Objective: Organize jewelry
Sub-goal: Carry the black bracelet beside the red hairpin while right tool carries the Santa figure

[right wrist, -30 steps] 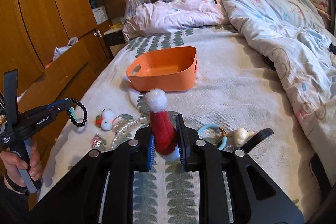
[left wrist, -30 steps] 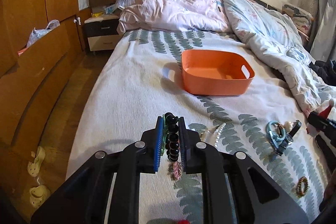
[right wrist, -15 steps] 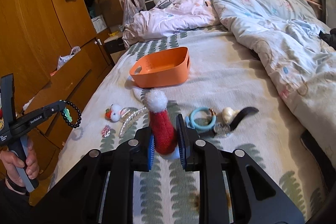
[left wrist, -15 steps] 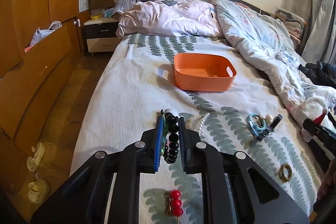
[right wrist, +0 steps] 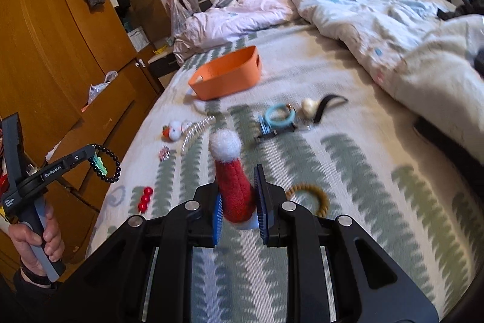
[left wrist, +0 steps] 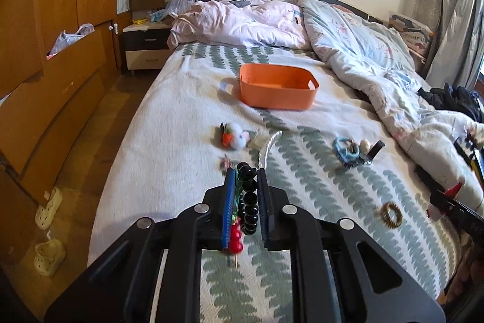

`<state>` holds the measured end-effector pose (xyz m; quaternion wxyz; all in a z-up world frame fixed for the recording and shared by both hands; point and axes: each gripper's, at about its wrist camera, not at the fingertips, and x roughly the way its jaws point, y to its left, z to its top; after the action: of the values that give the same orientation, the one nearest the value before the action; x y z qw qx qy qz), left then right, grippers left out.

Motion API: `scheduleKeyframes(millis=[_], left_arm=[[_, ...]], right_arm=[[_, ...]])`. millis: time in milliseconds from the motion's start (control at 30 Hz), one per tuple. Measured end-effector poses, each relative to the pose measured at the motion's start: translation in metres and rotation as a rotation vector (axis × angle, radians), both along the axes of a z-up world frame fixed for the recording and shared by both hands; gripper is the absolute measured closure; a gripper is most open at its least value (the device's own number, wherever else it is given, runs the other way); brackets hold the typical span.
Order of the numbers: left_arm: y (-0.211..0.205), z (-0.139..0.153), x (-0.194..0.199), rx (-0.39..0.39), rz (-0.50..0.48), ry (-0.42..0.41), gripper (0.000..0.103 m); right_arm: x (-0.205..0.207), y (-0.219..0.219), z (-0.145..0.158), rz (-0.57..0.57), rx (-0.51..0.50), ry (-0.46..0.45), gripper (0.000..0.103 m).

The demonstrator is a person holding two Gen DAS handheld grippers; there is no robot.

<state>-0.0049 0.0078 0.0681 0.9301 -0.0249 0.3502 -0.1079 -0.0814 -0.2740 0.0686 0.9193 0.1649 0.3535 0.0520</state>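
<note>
My left gripper (left wrist: 245,171) is shut on a black bead bracelet (left wrist: 249,199), held above the bed; it also shows in the right wrist view (right wrist: 90,152) with the bracelet (right wrist: 110,165) hanging from it. My right gripper (right wrist: 239,171) is shut on a red Santa-hat clip (right wrist: 233,183) with a white pompom. The orange basket (left wrist: 276,85) stands further up the bed, apart from both grippers. On the bedspread lie a red bead piece (right wrist: 144,199), a pearl strand (left wrist: 267,147), a plush hair tie (left wrist: 233,136), a blue ring (right wrist: 279,117) and a gold coil tie (left wrist: 390,214).
A crumpled duvet (left wrist: 363,56) covers the right and far side of the bed. A wooden wardrobe (left wrist: 54,29) and a nightstand (left wrist: 145,44) stand on the left, with slippers (left wrist: 48,232) on the floor. A black strap (right wrist: 328,105) lies by the blue ring.
Both grippers have pulled back and risen from the bed with their items still held. More of the bedspread and the scattered pieces show now. The right wrist view has tilted.
</note>
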Motion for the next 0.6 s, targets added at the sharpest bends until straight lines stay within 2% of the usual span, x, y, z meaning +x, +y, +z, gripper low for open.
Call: scheduleKeyframes(millis=[600], left_arm=[[0.006,-0.039,-0.041,0.004,0.067,0.045,0.088]], right_arm=[[-0.017,0.008,-0.032,-0.044,-0.06,0.083,0.083]])
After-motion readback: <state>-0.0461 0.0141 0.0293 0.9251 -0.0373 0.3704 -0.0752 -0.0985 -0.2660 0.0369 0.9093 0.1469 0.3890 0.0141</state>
